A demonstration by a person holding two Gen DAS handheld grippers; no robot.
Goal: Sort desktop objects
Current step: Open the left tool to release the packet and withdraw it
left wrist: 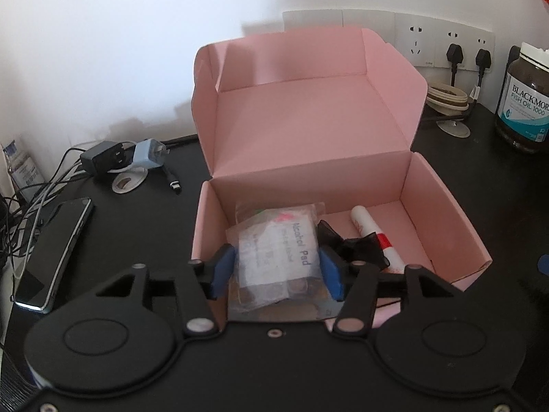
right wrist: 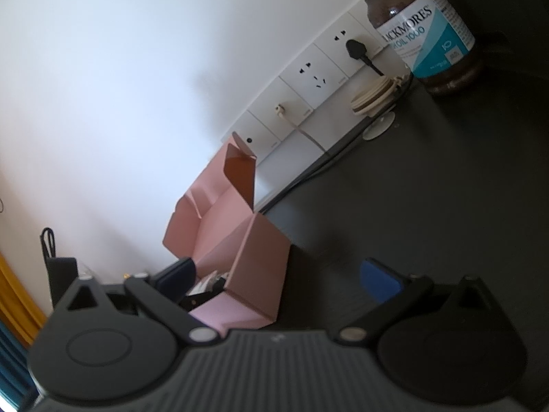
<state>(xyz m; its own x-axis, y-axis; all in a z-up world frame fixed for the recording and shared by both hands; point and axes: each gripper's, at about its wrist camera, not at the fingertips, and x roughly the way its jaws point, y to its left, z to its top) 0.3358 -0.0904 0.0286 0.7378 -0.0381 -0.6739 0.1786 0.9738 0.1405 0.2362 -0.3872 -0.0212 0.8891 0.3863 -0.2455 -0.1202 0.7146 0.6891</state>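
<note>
An open pink cardboard box [left wrist: 446, 213] stands on the black desk with its lid tilted back. Inside lie a clear pack of alcohol pads [left wrist: 278, 254], a black bow [left wrist: 357, 249] and a white marker with a red band [left wrist: 369, 231]. My left gripper [left wrist: 277, 273] reaches over the box's near wall. Its blue pads [left wrist: 223, 271] flank the pack on both sides, which rests on the box floor; the jaws look slightly apart from it. In the right wrist view, my right gripper [right wrist: 279, 276] hangs open beside the pink box [right wrist: 254, 271], with nothing held.
A dark phone [left wrist: 55, 254] lies left of the box, with chargers [left wrist: 103, 161] and tangled cables behind it. A brown fish oil bottle [left wrist: 526, 99] stands at the right, the same bottle [right wrist: 422, 31] seen near wall sockets [right wrist: 315, 75]. A cable reel [left wrist: 446, 98] sits behind the box.
</note>
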